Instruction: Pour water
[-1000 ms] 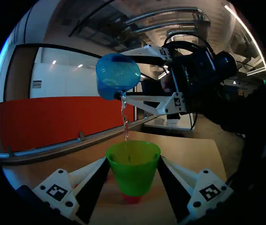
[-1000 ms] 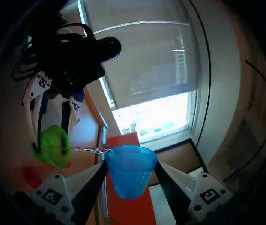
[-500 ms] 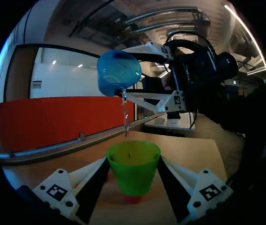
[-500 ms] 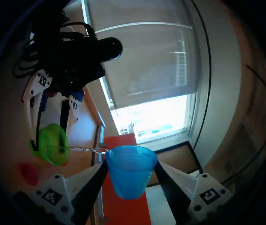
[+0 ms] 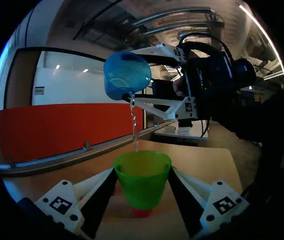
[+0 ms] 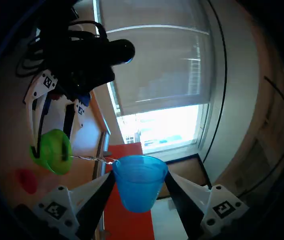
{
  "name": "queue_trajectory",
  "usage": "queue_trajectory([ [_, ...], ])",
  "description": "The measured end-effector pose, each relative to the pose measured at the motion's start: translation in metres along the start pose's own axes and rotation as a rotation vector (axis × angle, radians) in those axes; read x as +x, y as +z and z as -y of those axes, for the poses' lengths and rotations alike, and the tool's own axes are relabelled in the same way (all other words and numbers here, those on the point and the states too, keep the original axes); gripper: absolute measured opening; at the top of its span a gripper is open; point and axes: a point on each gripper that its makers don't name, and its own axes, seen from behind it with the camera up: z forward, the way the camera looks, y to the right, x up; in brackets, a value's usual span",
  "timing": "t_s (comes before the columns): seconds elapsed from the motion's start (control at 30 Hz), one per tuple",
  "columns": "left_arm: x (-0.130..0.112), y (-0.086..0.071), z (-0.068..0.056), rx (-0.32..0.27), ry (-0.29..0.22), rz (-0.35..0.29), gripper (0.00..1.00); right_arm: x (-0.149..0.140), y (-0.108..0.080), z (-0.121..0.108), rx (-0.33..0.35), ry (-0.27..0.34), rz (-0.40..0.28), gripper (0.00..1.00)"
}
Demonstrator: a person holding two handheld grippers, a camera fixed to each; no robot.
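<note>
The receiving cup [image 5: 142, 186] sat upright between the fingers of the left claw [image 5: 142, 174], above the desk [image 5: 206, 162]. The pouring cup [image 5: 126, 76] hung tilted directly above it, between the fingers of the right claw [image 6: 139, 178]. A water stream [image 5: 133, 124] fell from one into the other. A partition [image 5: 61, 128] stood behind the desk.
</note>
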Motion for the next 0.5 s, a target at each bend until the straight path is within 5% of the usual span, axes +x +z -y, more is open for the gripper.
queue_trajectory([
  [0.5,-0.0013,-0.0001,0.0001,0.003,0.002,-0.001,0.86,0.0024,-0.0007,-0.0060,-0.009,-0.056,-0.001,0.91],
])
